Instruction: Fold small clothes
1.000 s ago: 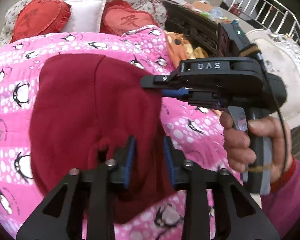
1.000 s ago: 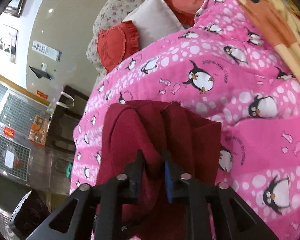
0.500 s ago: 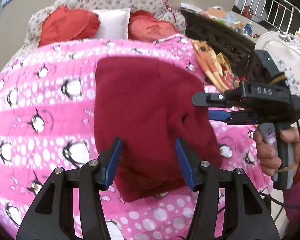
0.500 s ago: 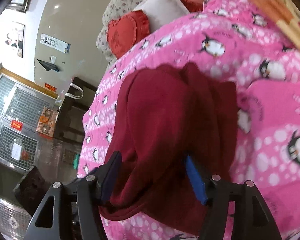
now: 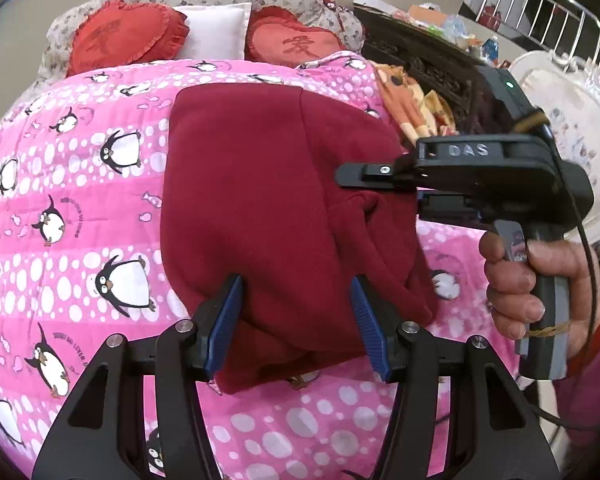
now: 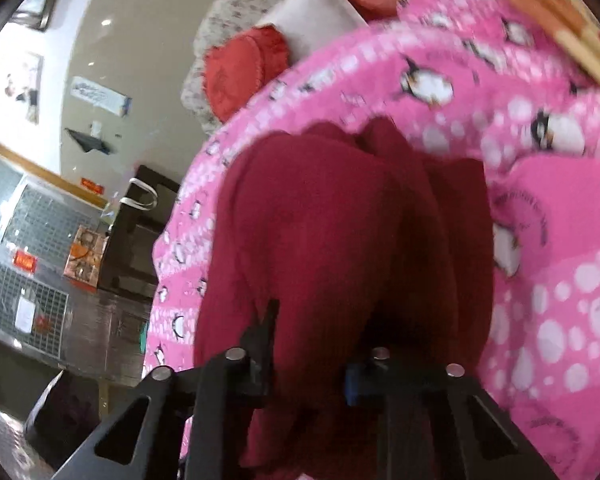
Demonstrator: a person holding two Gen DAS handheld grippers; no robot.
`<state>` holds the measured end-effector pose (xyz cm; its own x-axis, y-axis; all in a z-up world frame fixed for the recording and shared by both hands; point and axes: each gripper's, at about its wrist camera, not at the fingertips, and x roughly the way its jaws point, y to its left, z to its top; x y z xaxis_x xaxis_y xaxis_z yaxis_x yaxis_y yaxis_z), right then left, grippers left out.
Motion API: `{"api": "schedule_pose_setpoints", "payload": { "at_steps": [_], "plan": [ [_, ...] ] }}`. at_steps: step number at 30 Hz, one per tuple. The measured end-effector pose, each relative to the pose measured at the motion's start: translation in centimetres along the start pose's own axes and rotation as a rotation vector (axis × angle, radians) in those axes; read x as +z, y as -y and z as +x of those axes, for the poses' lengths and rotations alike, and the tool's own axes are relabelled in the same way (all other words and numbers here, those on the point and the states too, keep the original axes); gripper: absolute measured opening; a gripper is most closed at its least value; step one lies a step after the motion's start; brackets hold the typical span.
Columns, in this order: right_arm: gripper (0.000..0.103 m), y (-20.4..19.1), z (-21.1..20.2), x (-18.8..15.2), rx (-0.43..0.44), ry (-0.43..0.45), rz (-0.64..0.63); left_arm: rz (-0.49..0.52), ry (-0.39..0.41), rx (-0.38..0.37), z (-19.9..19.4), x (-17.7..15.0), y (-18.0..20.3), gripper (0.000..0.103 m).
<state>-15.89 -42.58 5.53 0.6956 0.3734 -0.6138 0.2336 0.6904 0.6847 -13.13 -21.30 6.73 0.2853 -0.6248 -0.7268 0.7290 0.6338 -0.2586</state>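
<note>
A dark red garment (image 5: 260,200) lies folded on a pink penguin-print blanket (image 5: 80,200). My left gripper (image 5: 296,312) is open, its blue-padded fingers wide apart over the garment's near edge, holding nothing. My right gripper (image 5: 352,176) reaches in from the right over the garment's right side, at a small bunched fold. In the right wrist view the garment (image 6: 340,240) fills the middle and bulges between the right gripper's (image 6: 312,344) spread fingers; that view is blurred.
Two red heart cushions (image 5: 120,40) and a white pillow (image 5: 216,30) lie at the head of the bed. An orange blanket (image 5: 412,108), a dark cabinet (image 5: 420,52) and a white chair (image 5: 560,92) stand to the right. A metal cage (image 6: 28,256) stands at the left.
Both grippers opened and let go of the garment, which now lies flatter on the blanket. The left gripper drew back; the right moved in close over the garment's right side.
</note>
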Motion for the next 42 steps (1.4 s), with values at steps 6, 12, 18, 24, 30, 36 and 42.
{"api": "schedule_pose_setpoints", "payload": {
  "at_steps": [6,12,18,24,30,36,42],
  "plan": [
    [0.018,-2.1,-2.8,1.2,-0.039,0.064,-0.112,0.022,0.045,-0.017,-1.4,1.1,1.7,0.054],
    [0.019,0.1,-2.0,1.5,-0.21,0.036,-0.158,0.025,0.012,0.005,-0.2,0.7,1.8,0.057],
    [0.04,1.0,-3.9,0.7,-0.271,0.064,-0.13,0.026,0.024,0.046,-0.8,0.5,1.2,0.057],
    [0.04,-4.3,-7.6,-1.0,-0.167,0.073,-0.272,-0.016,0.031,0.103,-0.7,0.7,-0.6,0.057],
    [0.033,-6.3,-4.3,-5.6,-0.221,-0.044,-0.388,-0.025,-0.01,0.131,0.4,-0.5,-1.1,0.057],
    [0.006,-3.6,-5.0,-7.1,-0.255,-0.004,-0.319,-0.027,0.007,0.132,-0.8,-0.7,-1.3,0.057],
    [0.006,-1.1,-4.2,-8.5,-0.302,-0.046,-0.284,-0.057,0.027,0.122,-1.2,-0.2,-1.5,0.057]
  ]
}}
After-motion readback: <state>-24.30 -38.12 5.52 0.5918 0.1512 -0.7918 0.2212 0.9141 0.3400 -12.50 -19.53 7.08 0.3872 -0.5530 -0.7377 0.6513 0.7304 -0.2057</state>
